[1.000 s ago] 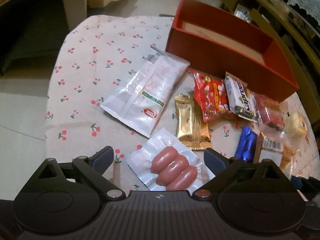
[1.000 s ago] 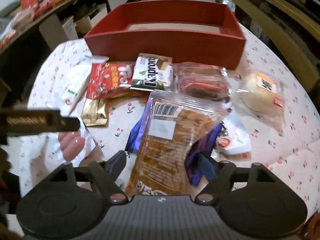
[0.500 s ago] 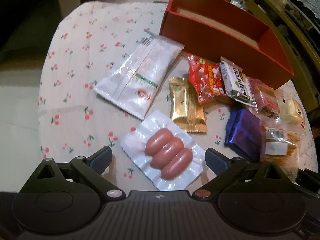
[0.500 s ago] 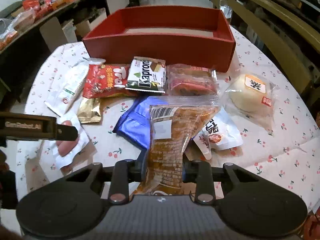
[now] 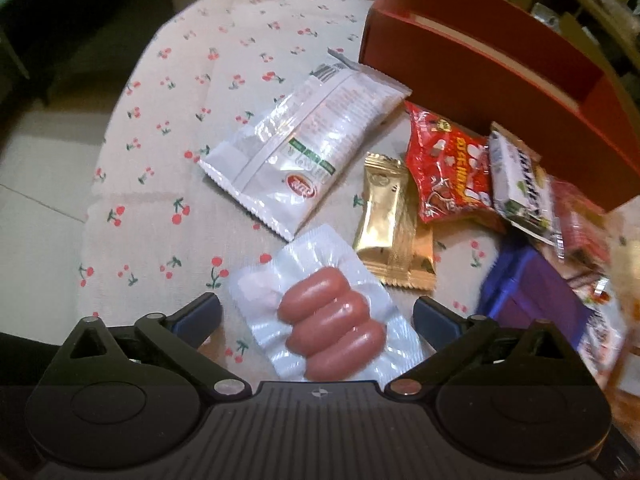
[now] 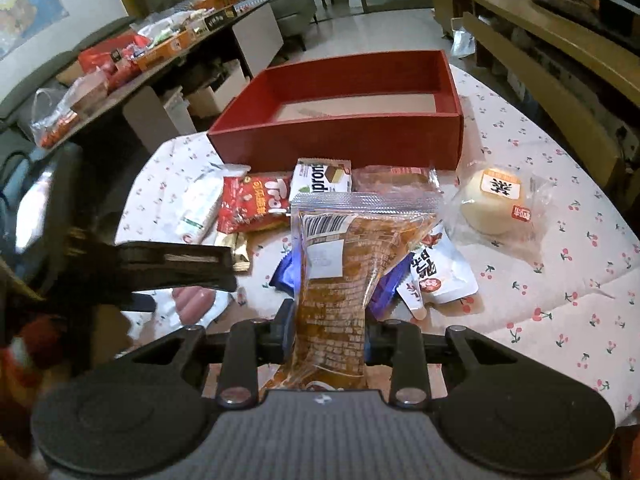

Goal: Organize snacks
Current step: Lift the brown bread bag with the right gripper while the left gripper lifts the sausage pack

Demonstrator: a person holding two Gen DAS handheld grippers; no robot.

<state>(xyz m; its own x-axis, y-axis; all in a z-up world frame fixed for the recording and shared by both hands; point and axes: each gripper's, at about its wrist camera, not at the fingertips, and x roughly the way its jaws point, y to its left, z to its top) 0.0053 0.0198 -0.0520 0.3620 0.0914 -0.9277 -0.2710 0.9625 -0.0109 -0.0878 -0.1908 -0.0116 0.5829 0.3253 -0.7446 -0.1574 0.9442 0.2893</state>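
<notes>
1. Brown snack bag [image 6: 332, 280] – clear wrapper, barcode label, held upright above the table.
2. Sausage pack [image 5: 328, 320] – three pink sausages in white vacuum film, lying flat on the cherry-print cloth.
3. Red box [image 6: 340, 140] – open-topped and empty, at the table's far side.
4. Red packet [image 5: 452, 168], gold packet [image 5: 384, 216] and white pouch [image 5: 304, 148] lie nearby.

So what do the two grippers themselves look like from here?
Both share one build. The left gripper has a matte black ribbed body with a small round crosshair mark at its centre, two round black discs at the sides, black linkage arms with silver pivot pins, and dark blue fingers. The right gripper matches it, though its ribbed body looks greyer. No cables or sleeves show.
</notes>
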